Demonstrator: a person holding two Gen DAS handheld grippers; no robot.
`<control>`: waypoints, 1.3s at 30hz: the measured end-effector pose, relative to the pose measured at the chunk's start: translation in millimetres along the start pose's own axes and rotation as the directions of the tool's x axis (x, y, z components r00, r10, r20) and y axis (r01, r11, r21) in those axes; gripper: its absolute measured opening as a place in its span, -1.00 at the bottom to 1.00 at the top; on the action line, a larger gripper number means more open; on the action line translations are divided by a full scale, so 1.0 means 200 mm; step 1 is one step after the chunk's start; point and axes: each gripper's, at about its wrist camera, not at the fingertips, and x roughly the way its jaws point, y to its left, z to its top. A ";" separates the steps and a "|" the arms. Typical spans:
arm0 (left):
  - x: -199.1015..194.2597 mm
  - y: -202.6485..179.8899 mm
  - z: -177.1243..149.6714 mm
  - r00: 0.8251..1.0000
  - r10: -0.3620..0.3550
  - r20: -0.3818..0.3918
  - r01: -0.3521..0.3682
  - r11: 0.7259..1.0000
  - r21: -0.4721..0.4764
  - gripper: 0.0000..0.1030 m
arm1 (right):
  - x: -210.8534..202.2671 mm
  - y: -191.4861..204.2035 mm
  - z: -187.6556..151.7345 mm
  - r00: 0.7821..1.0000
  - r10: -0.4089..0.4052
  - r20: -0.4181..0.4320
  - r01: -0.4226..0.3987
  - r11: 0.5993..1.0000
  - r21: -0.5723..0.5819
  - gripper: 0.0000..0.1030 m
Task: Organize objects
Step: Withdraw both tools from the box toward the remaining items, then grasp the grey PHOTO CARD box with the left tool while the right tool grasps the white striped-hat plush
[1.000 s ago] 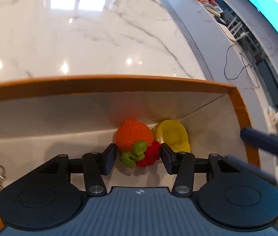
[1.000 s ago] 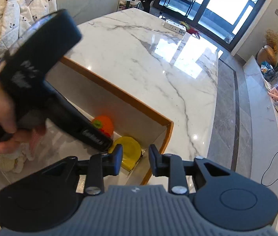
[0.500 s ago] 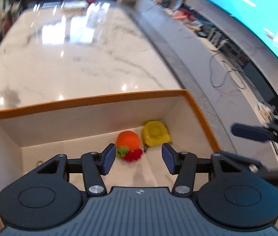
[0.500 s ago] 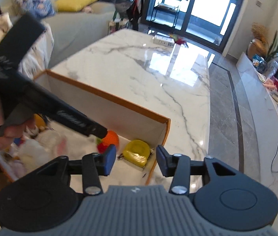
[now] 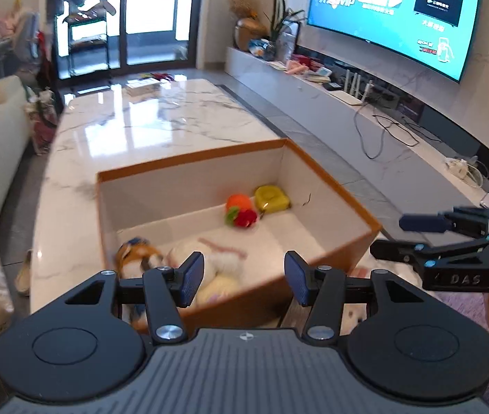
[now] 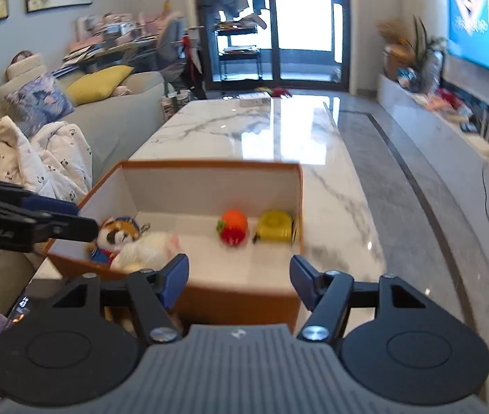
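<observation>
— Toys sit in the box [image 5: 348, 200] on the marble table [image 5: 175, 117], yes? Which ones?

— Orange knit fruit [image 5: 239, 208] and yellow case [image 5: 272, 198] at the far right corner, touching or nearly so; a fox plush [image 6: 120, 236] and a white plush [image 6: 151, 253] at the near left (blurred in the left view).

— And the tools?

— Left gripper [image 5: 241, 277] spread, nothing between its pads; right gripper [image 6: 239, 281] with its jaws opening, also empty; both hang above the near rim, apart from every toy.

— So which step?

— I judge it the pull-back after a drop; the box looks stocked, and no loose toy shows on the table.

— Next move?

— Likely a search for anything left outside the box, or an end; either calls for keeping the jaws wide and clearing the rim.

— What differs from a second ago?

— Then the left pads flanked the fruit deep in the box, and the right gripper was nearly pressed together over the case; both have since backed off and risen, so the whole room shows.
</observation>
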 end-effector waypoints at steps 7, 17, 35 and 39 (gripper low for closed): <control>0.02 -0.15 -0.23 1.000 0.001 0.004 -0.001 0.998 0.061 0.17 | 0.08 0.05 -0.29 0.995 -0.010 -0.101 0.017 0.998 0.068 0.32; 0.30 -0.32 -0.44 0.995 0.089 -0.052 -0.068 0.948 0.310 0.17 | 0.12 0.03 -0.42 0.994 -0.016 -0.111 0.030 0.991 0.133 0.44; 0.46 -0.32 -0.44 0.987 0.077 -0.138 -0.026 0.939 0.343 -0.21 | 0.36 -0.03 -0.39 0.986 0.021 -0.167 0.022 0.967 0.256 0.67; 0.46 -0.29 -0.43 0.988 0.061 -0.145 -0.014 0.953 0.304 -0.21 | 0.40 -0.03 -0.40 0.982 0.024 -0.189 0.027 0.965 0.261 0.68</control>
